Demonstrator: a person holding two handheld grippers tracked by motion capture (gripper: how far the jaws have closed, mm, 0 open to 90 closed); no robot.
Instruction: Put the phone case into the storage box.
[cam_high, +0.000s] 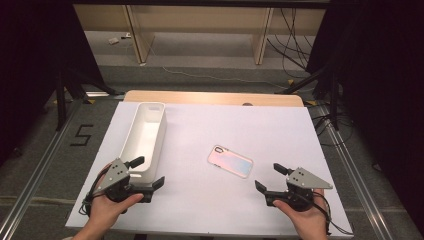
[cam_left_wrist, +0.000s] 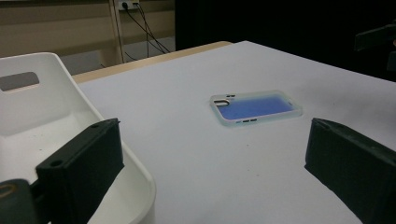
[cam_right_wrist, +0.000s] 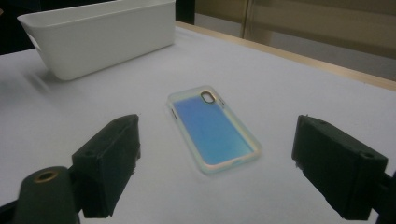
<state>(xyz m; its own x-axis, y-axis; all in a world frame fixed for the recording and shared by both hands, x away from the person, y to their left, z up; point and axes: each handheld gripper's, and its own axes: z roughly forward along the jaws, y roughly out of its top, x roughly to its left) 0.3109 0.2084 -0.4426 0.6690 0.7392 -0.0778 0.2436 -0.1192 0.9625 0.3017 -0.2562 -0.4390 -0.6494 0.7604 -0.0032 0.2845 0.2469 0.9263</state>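
Note:
A phone case (cam_high: 230, 161) with an iridescent pink-blue back lies flat on the white table (cam_high: 260, 130), right of centre. It looks blue in the left gripper view (cam_left_wrist: 254, 108) and in the right gripper view (cam_right_wrist: 212, 127). A long white bin (cam_high: 145, 135) stands at the left, empty inside. My left gripper (cam_high: 147, 173) is open at the bin's near end, one jaw over the bin's rim (cam_left_wrist: 140, 186). My right gripper (cam_high: 270, 176) is open just right of and nearer than the case, holding nothing.
The bin (cam_right_wrist: 100, 35) sits beyond the case in the right gripper view. The table's wooden far edge (cam_high: 215, 97) shows past the white sheet. Metal rails, tripod legs and cables lie on the floor around the table.

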